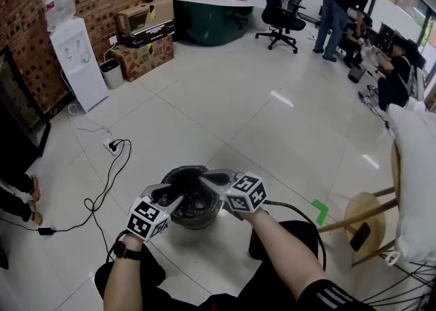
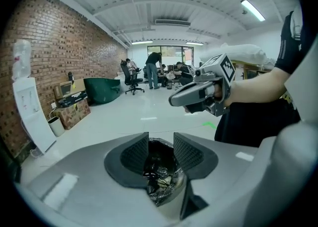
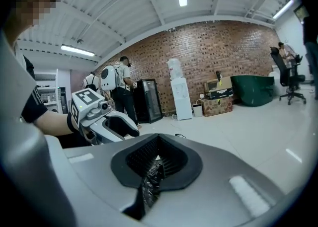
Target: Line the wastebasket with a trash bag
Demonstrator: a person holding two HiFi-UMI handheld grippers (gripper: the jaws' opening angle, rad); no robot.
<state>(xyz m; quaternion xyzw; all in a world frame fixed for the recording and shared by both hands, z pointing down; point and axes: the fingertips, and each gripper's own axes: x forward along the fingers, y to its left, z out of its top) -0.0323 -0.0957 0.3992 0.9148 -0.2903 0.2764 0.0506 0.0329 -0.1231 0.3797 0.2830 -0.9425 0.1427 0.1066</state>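
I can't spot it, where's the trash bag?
In the head view the trash bag sits in the wastebasket on the floor, bottom centre, just ahead of the person; the left gripper and right gripper both pinch its black plastic.
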